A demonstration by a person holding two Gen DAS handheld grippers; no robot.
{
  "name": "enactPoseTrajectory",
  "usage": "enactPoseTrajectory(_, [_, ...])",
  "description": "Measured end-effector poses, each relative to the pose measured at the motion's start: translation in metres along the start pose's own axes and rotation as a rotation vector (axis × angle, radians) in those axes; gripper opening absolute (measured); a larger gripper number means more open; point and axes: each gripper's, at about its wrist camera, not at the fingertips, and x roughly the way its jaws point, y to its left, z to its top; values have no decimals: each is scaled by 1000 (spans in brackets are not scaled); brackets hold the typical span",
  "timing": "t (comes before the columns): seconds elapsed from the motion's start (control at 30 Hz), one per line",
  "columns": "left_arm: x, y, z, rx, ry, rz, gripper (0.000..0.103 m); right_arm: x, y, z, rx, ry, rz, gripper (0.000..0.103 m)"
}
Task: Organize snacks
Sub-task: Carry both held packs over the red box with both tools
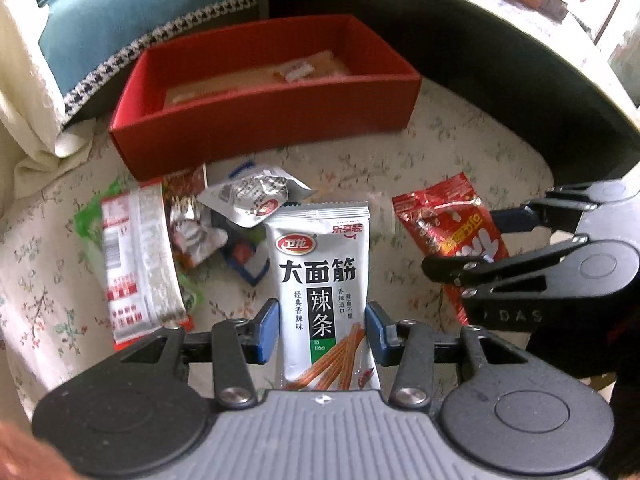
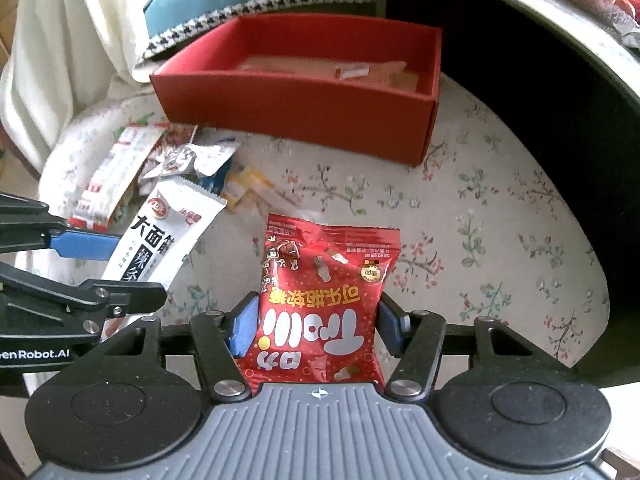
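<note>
floral tablecloth [image 2: 500, 208] | teal cushion [image 1: 120, 12], houndstooth trim | cream cloth [image 2: 68, 40]

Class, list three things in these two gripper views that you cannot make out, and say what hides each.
- Red box contents: both views, blurred pale packets, partly behind its near wall.
- Blue item: left wrist view, mostly covered by the white spicy-strip packet and a silver wrapper.
- Red gummy bag, lower edge: right wrist view, hidden behind the right gripper.

Left gripper [image 1: 323, 332] and right gripper [image 2: 316, 326]: black linkage arms, silver screws, blue finger pads, ribbed grey housing.
</note>
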Motion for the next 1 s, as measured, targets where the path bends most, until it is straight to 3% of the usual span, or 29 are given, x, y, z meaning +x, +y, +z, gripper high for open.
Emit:
enactPoseTrajectory(0.53, [-15,-1,20,3,-84,15,39,-8,-5,16,26,-54,8,67])
enactPoseTrajectory(1.0, [-21,22,58,-87,-130,70,39,-16,-10,72,46,-144,10,67])
